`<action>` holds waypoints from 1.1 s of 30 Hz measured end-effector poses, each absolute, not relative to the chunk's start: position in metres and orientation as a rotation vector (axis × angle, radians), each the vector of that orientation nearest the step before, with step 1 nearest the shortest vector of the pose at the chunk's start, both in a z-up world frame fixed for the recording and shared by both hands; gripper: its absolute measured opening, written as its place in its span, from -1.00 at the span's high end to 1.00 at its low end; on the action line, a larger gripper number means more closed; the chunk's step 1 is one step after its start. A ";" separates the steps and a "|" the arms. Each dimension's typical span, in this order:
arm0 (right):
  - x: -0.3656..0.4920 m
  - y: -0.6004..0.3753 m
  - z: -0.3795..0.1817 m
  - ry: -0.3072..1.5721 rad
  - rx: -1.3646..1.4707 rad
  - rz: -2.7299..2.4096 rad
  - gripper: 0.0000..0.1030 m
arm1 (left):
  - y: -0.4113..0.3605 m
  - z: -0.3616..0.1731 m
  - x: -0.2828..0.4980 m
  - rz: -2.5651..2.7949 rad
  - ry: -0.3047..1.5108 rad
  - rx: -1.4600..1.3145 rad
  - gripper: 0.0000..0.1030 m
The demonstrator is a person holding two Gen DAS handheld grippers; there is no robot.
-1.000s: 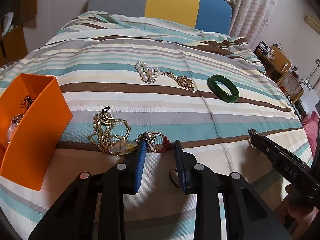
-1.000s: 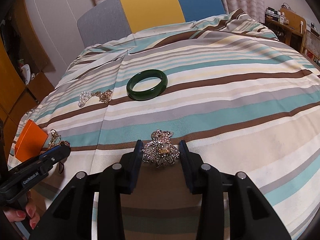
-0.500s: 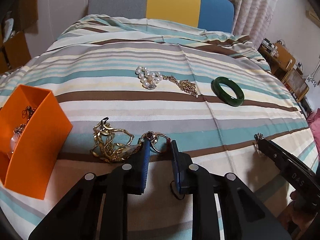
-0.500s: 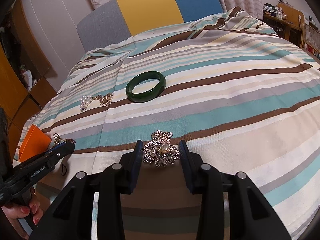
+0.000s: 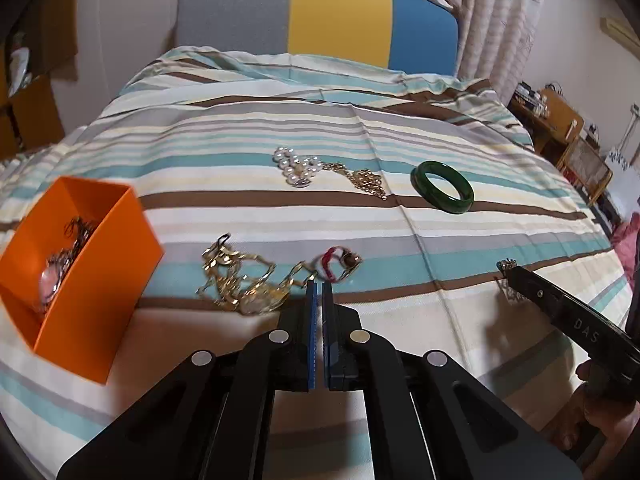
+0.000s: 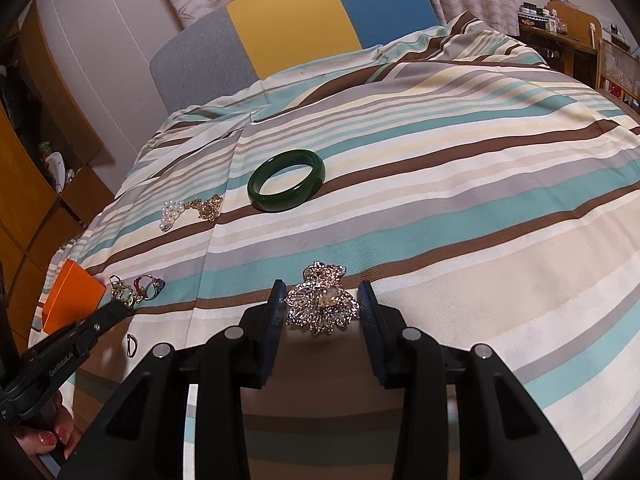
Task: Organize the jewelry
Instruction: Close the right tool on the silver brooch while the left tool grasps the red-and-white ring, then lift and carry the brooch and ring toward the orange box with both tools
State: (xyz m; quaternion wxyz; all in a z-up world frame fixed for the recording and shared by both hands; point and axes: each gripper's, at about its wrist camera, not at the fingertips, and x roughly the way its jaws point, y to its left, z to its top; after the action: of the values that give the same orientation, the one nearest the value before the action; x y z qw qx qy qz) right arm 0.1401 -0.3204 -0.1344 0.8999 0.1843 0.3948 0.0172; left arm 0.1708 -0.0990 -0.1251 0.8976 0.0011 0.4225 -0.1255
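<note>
On the striped bedspread lies a tangled gold chain (image 5: 240, 284), with a small ring wrapped in red thread (image 5: 329, 266) beside it. My left gripper (image 5: 320, 286) has its jaws shut, the tips pinching the chain's end link just below that ring. A sparkly flower brooch (image 6: 320, 304) sits between the pads of my right gripper (image 6: 321, 300), which press on both its sides. The orange box (image 5: 92, 280) at the left holds a few pieces. Farther up the bed are a pearl-and-gold piece (image 5: 296, 166) and a green bangle (image 5: 456, 204).
A small dark loop (image 6: 132, 344) lies on the bed near the left gripper (image 6: 116, 306). A grey, yellow and blue headboard (image 5: 340, 16) closes the far end. Wooden furniture (image 6: 568, 36) stands to the right of the bed, cupboards (image 6: 24, 184) to the left.
The left jaws have closed from well apart to shut. The ring that lay between them now lies just past the tips. The right gripper and the brooch stay as they were.
</note>
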 end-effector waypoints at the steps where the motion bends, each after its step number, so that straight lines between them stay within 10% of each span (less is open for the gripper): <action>1: 0.140 -0.321 -0.134 0.817 0.385 0.037 0.30 | -0.103 -0.126 0.173 -0.247 0.873 0.030 0.99; 4: 0.140 -0.322 -0.135 0.819 0.394 0.041 0.30 | -0.112 -0.129 0.184 -0.248 0.883 0.071 0.82; 6: 0.140 -0.323 -0.136 0.818 0.400 0.045 0.30 | -0.114 -0.129 0.189 -0.249 0.875 0.073 -0.19; 7: 0.140 -0.324 -0.136 0.819 0.402 0.046 0.30 | -0.113 -0.128 0.190 -0.251 0.854 0.056 -0.33; 11: 0.141 -0.325 -0.137 0.822 0.408 0.049 0.30 | -0.116 -0.133 0.199 -0.260 0.877 0.079 -0.32; 16: 0.141 -0.325 -0.137 0.820 0.408 0.049 0.30 | -0.123 -0.139 0.202 -0.292 0.899 0.119 0.54; 33: 0.127 -0.302 -0.099 0.752 0.378 0.104 0.30 | -0.095 -0.078 0.170 -0.340 0.748 0.005 0.54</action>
State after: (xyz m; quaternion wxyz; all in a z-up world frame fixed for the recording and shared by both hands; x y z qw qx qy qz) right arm 0.1268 -0.3019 -0.0987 0.9114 0.1833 0.3649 0.0504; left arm 0.1701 -0.0947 -0.0778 0.9167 0.0026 0.3636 -0.1654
